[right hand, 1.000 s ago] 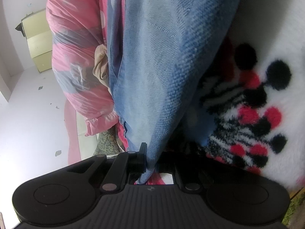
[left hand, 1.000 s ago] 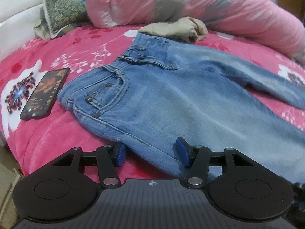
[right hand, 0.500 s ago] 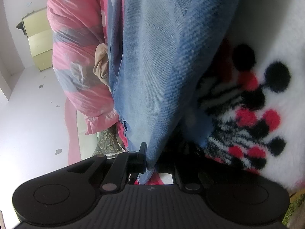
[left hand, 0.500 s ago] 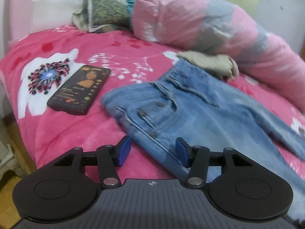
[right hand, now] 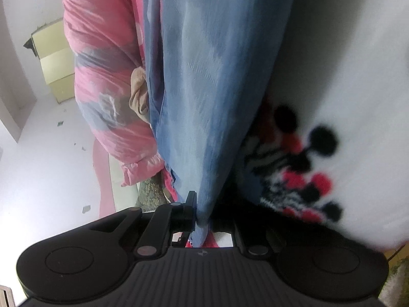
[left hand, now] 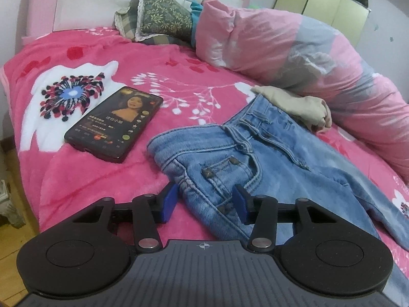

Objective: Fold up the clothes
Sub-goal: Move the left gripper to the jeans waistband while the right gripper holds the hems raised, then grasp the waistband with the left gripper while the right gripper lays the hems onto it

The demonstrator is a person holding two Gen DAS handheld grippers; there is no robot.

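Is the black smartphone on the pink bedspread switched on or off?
On. The black smartphone lies face up on the pink bedspread, its screen lit with a picture, text and icons.

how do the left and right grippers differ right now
The left gripper is open, jaws just closing around the jeans waist edge, pads not yet pressing. The right gripper is shut on the denim, which runs taut away from it. Both work the same jeans.
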